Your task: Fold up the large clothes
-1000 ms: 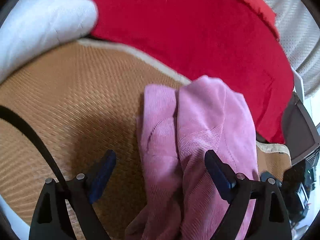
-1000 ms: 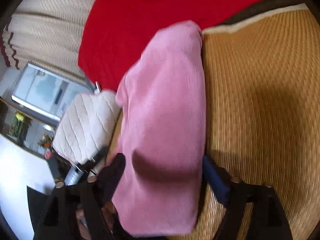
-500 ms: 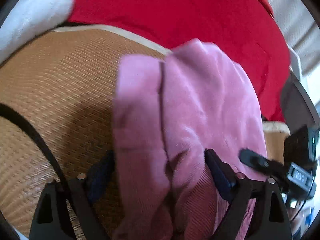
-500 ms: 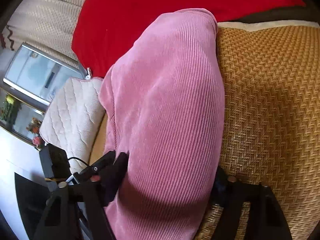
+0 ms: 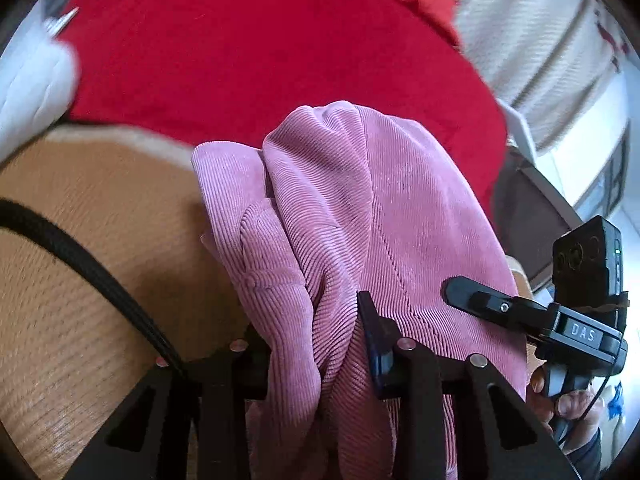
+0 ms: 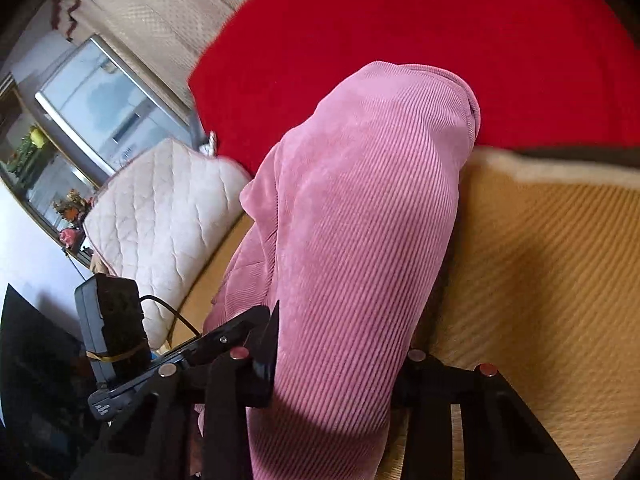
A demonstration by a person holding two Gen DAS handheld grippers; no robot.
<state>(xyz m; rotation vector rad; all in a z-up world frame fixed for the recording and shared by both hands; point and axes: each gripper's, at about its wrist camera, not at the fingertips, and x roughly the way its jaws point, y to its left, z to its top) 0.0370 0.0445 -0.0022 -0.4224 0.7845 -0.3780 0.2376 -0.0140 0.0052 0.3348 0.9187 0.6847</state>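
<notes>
Garment: pink corduroy garment [image 5: 372, 216], bunched in thick folds, draped over the woven mat [image 5: 100, 240]; its far end reaches toward 12 o'clock, onto the edge of the red blanket [image 5: 260, 48].
Left gripper [image 5: 316, 344]: jaws closing, a gathered fold of the pink corduroy garment between them; blue pad at 3 o'clock presses into the cloth, the other pad is hidden by the folds.
Right gripper [image 6: 340, 364]: jaws closing around a wide roll of the same cloth; left fingertip [image 6: 266, 344] lies against the fabric, the right one is buried under it.
Other rig, left view: the second gripper's finger and camera block sit at 3 to 4 o'clock, resting against the garment, held by a hand [image 5: 568, 400].
Cable: black cable [image 5: 80, 256] crosses the mat from 9 o'clock toward the gripper base.
Surroundings: white quilted cushion [image 6: 160, 220] at 9 o'clock in the right view, beside the mat.
</notes>
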